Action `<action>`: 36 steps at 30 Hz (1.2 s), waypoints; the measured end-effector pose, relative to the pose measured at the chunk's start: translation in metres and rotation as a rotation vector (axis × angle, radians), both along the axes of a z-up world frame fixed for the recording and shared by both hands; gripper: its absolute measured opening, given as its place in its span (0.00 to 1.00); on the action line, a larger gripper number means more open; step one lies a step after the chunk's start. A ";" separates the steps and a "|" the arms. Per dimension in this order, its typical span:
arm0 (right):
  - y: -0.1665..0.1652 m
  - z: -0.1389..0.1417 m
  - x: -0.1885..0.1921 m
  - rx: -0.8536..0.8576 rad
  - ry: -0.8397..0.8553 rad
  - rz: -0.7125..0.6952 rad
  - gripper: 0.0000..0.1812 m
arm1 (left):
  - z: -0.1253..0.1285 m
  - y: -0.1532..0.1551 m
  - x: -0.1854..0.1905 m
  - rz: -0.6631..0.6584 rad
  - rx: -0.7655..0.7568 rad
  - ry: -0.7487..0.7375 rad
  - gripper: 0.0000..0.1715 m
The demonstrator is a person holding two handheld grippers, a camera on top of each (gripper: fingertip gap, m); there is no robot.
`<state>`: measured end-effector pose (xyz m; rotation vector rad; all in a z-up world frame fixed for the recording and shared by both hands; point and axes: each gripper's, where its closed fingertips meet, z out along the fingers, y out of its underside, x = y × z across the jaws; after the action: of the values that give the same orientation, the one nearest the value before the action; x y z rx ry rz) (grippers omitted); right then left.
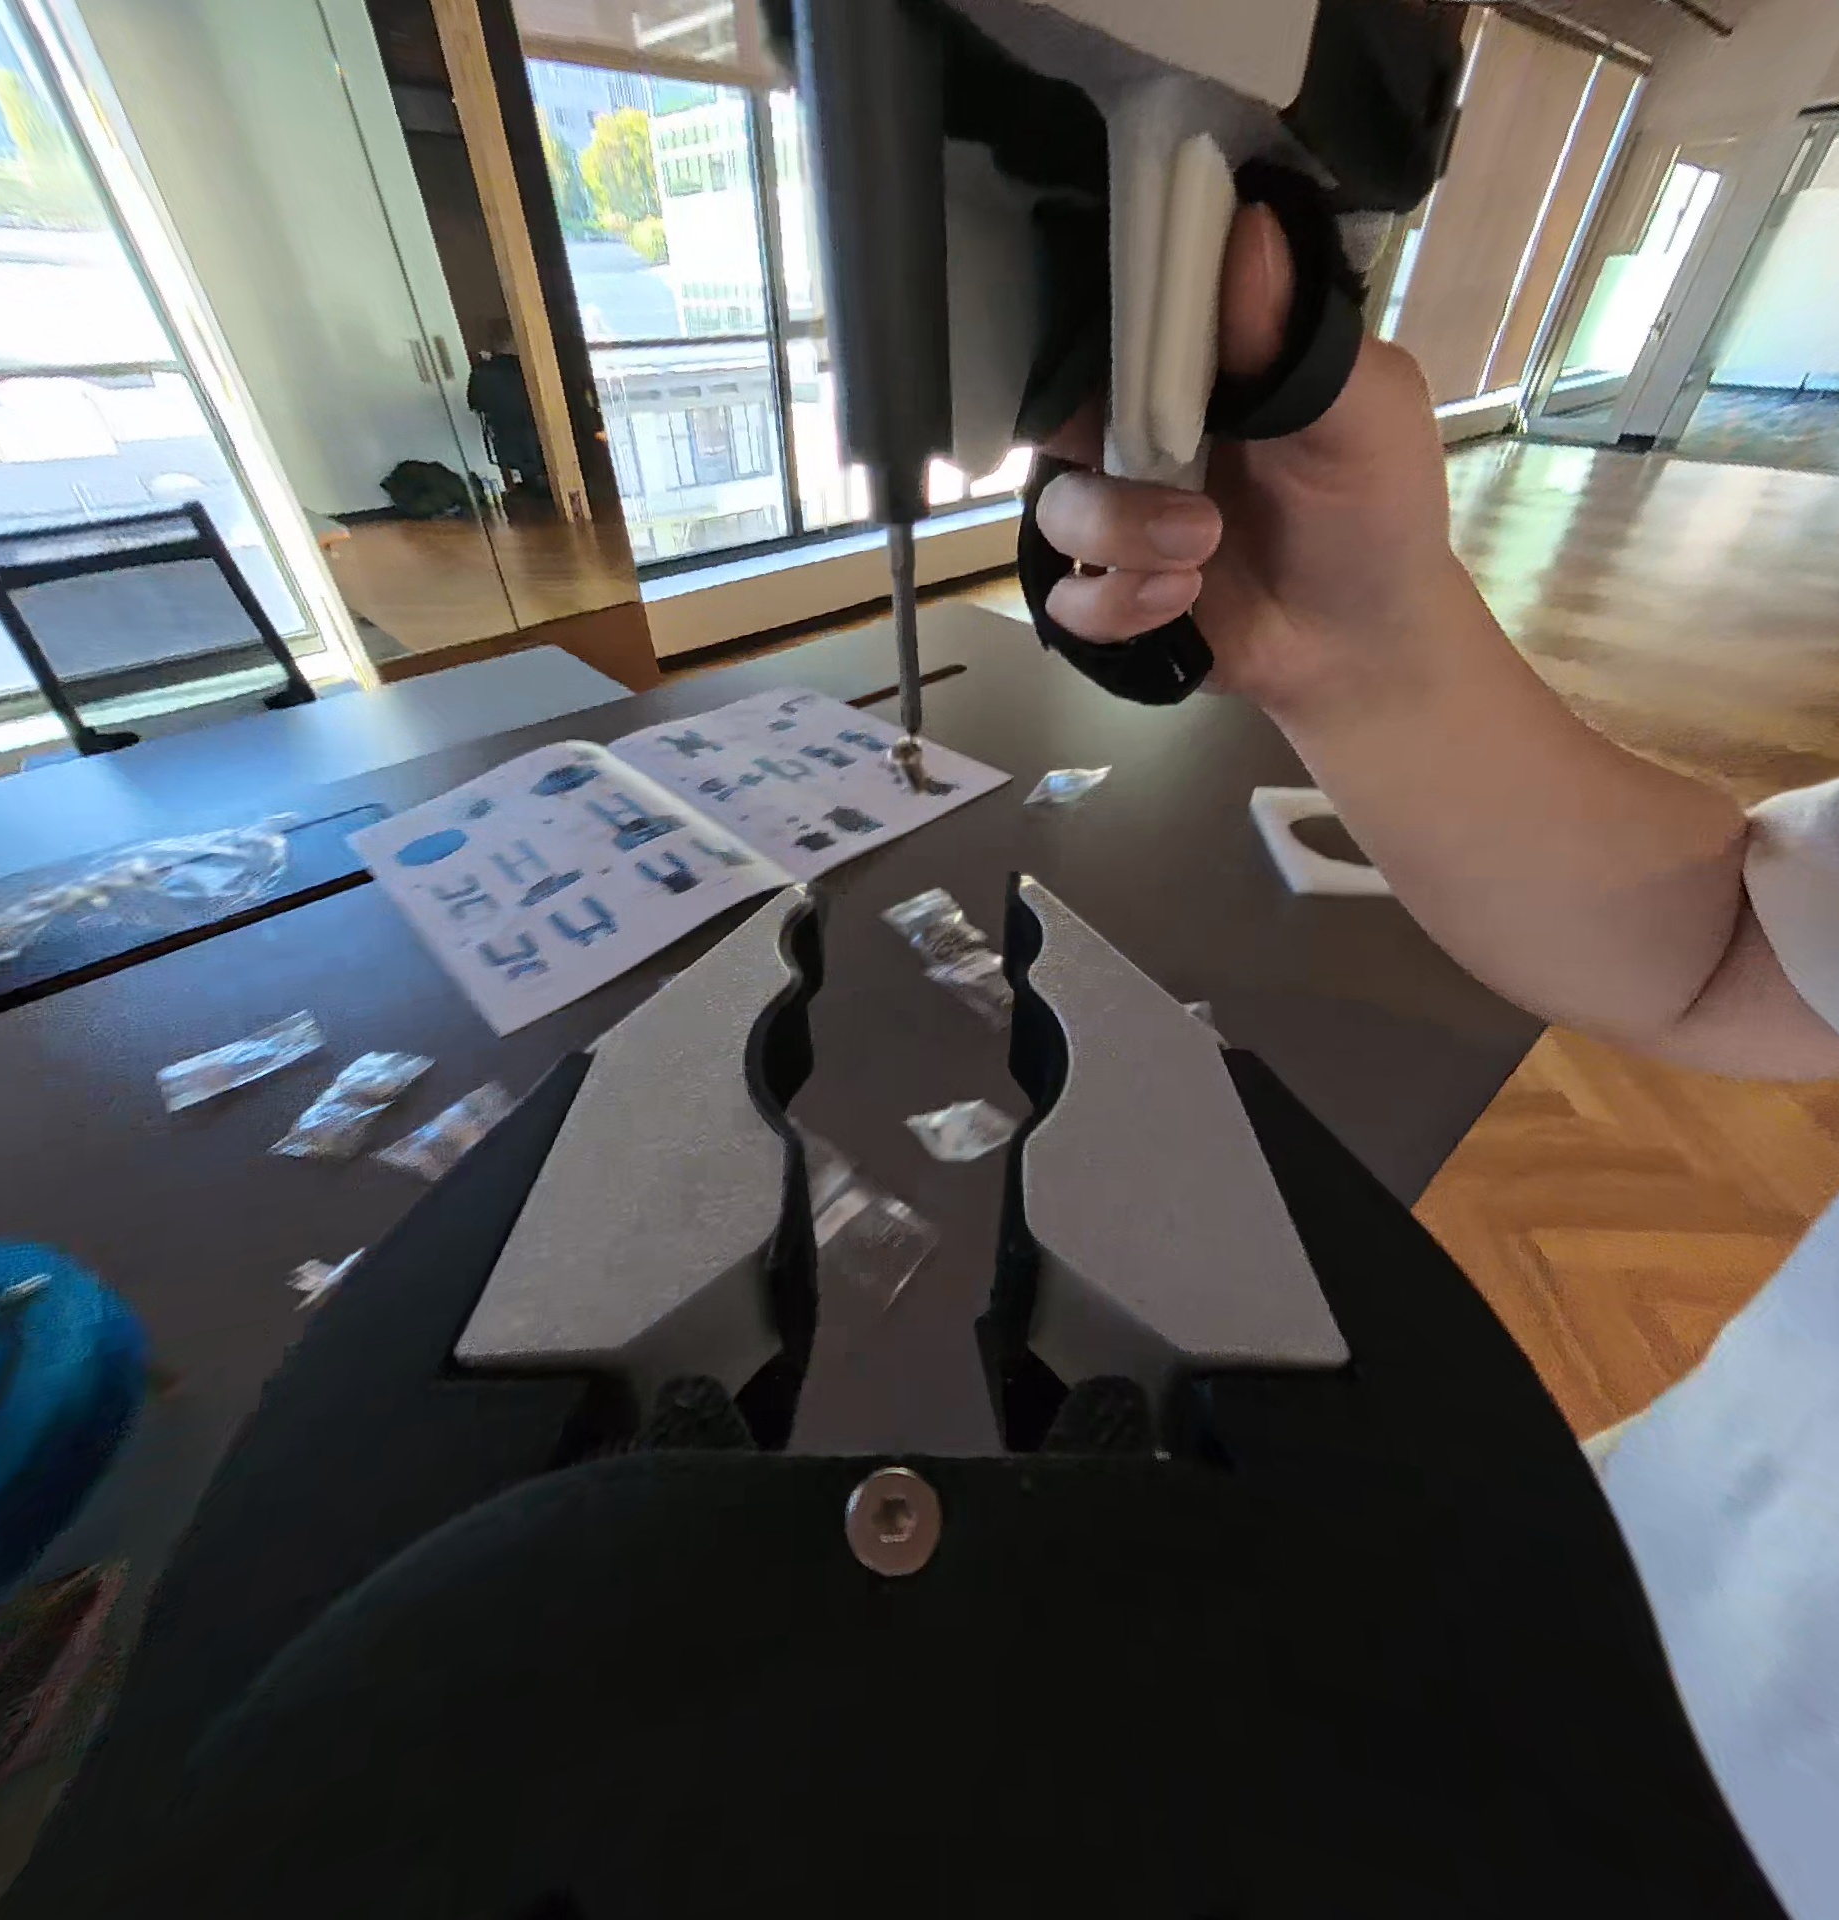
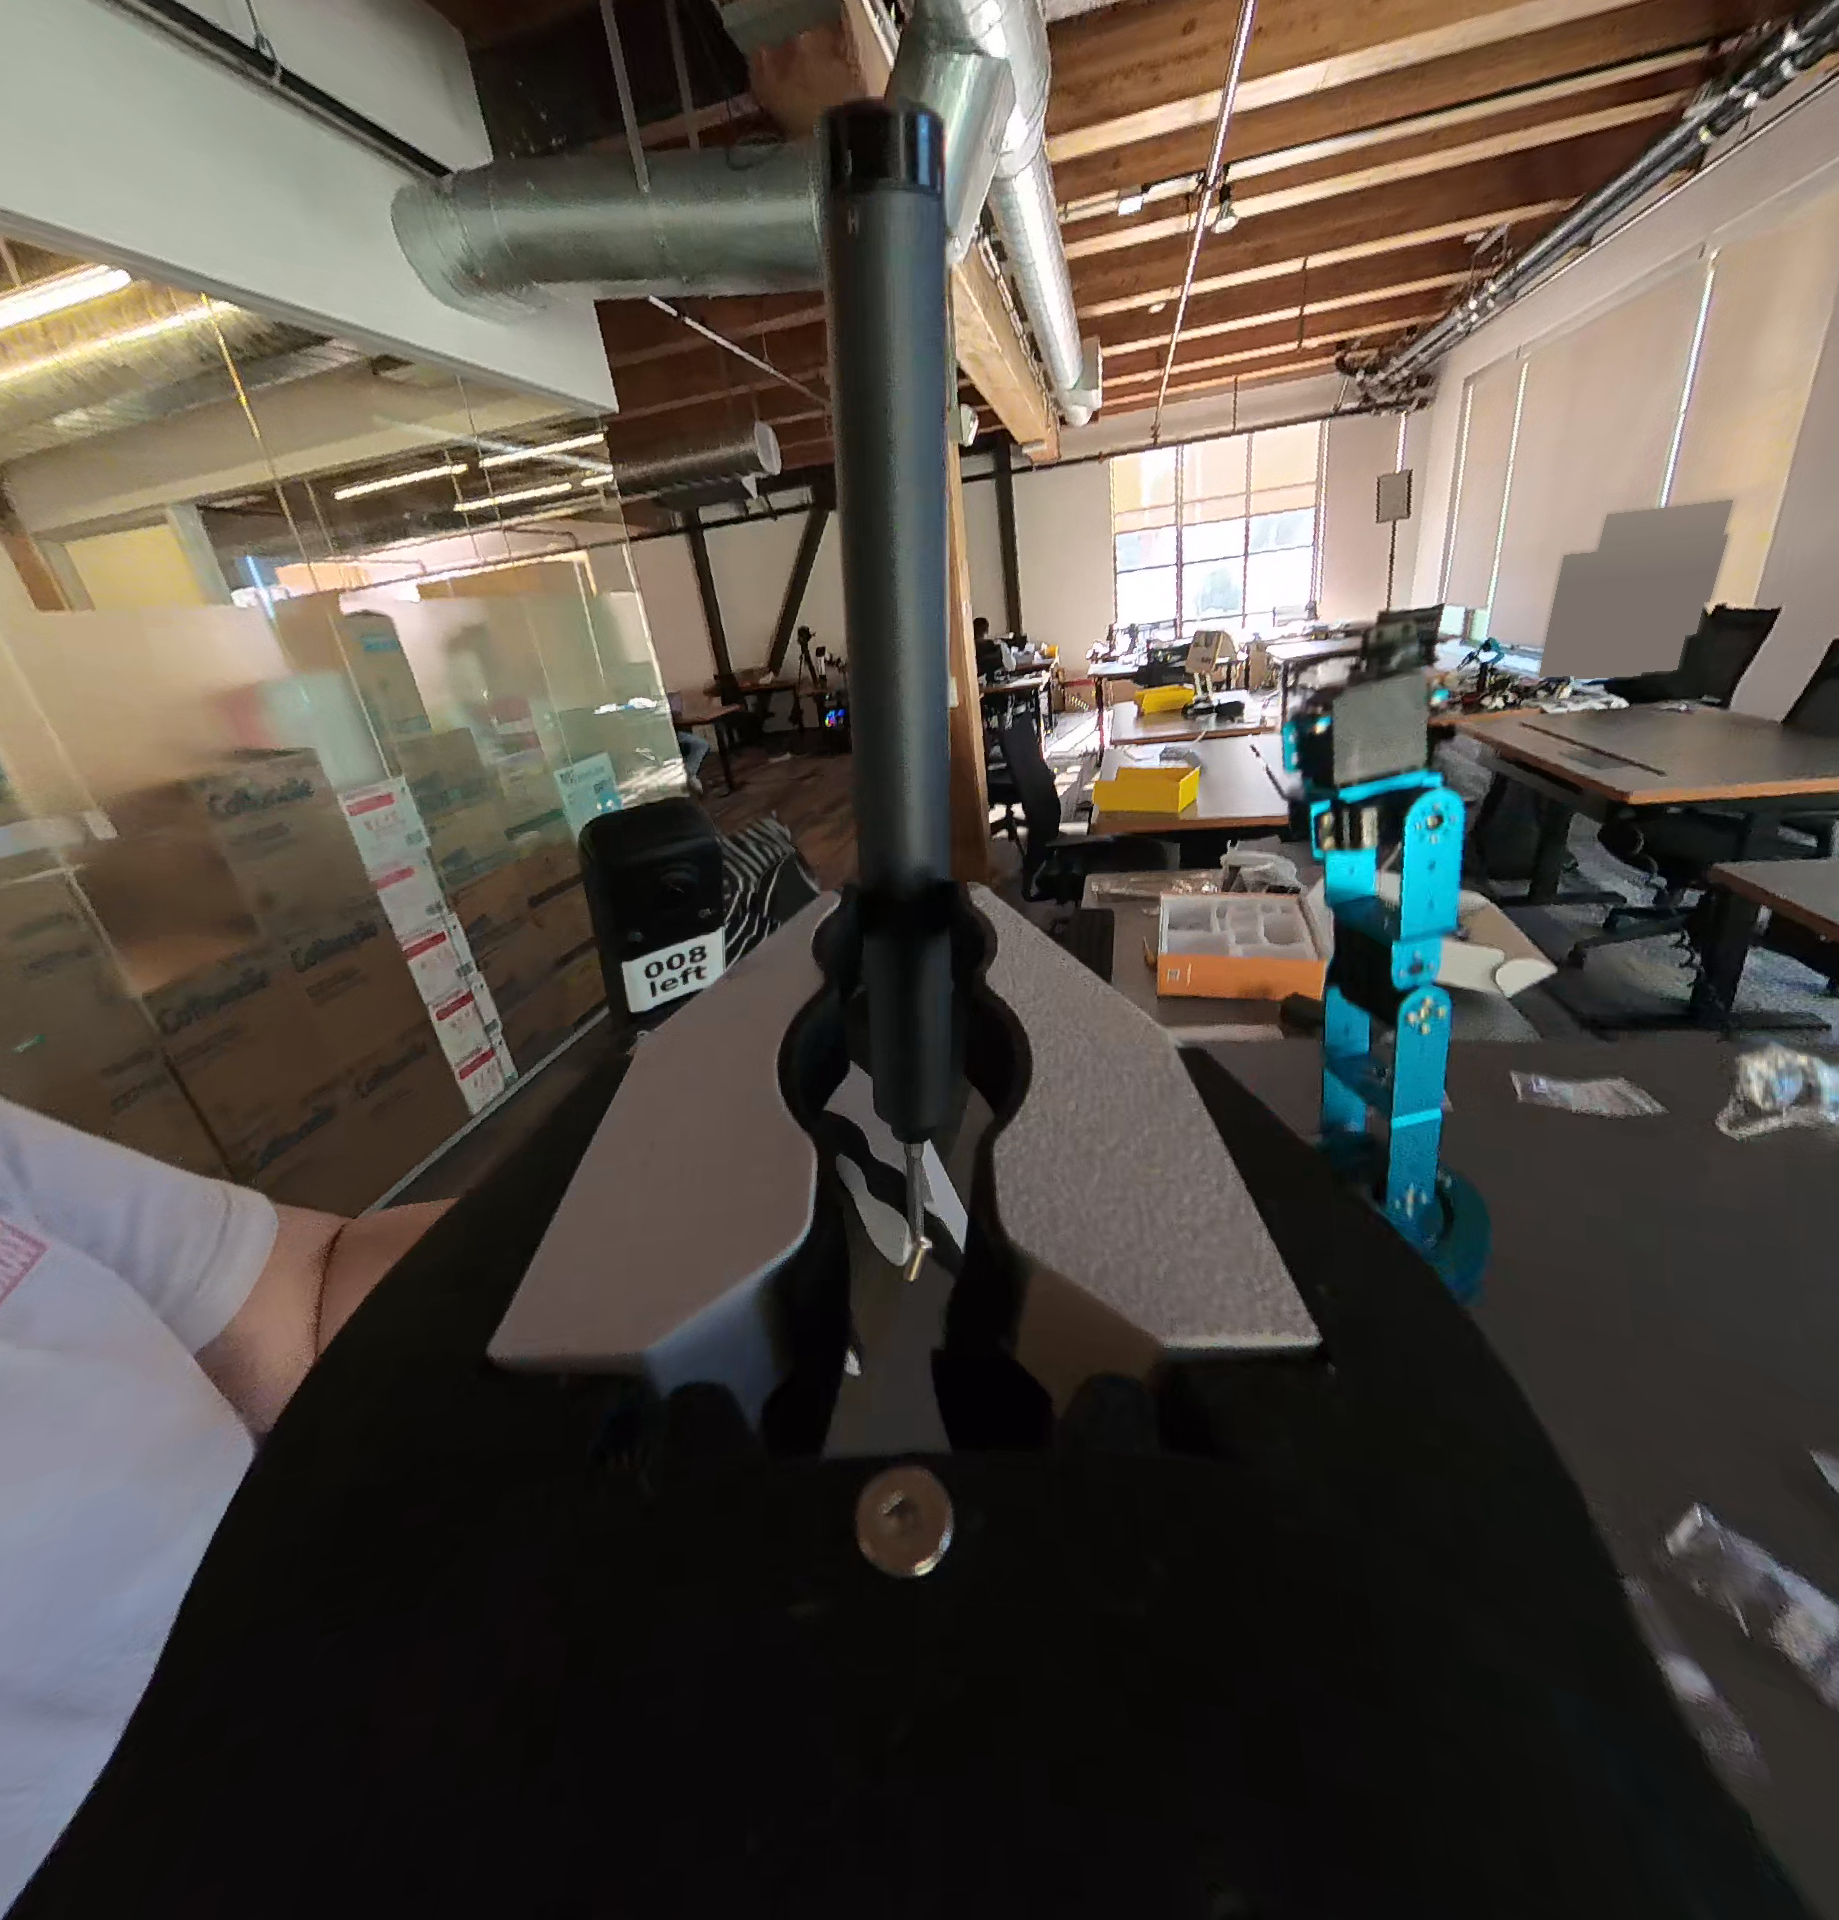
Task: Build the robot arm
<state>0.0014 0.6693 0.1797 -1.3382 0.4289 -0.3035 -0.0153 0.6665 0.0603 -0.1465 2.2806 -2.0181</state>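
My right gripper (image 2: 899, 914) is shut on a dark grey pen-shaped screwdriver (image 2: 887, 582) and holds it upright, bit down. A small silver screw (image 2: 917, 1259) sits at the bit's tip. In the left wrist view the same screwdriver (image 1: 871, 260) hangs from the right gripper, held by a hand (image 1: 1258, 540), and its screw (image 1: 904, 756) hovers just over an open booklet (image 1: 676, 842) on the dark table (image 1: 1206, 935). My left gripper (image 1: 913, 914) is open and empty, above small clear bags (image 1: 951, 951) of parts.
A blue metal robot arm (image 2: 1388, 935) stands on the table to the right of the right gripper; its blue base (image 1: 32, 1382) shows at the left edge. More clear bags (image 1: 349, 1101) lie scattered. A white foam piece (image 1: 1304, 836) lies at the table's right edge. The left gripper's tips are roughly 12 cm from the right gripper's.
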 end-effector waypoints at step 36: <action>0.098 0.095 0.234 -0.011 -0.066 -0.251 0.08 | 0.089 0.156 0.251 -0.281 -0.186 0.085 0.21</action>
<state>0.2353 0.7674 0.2752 -1.2821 0.5412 -0.5580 0.2353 0.8221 0.1493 0.0829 2.2680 -2.4062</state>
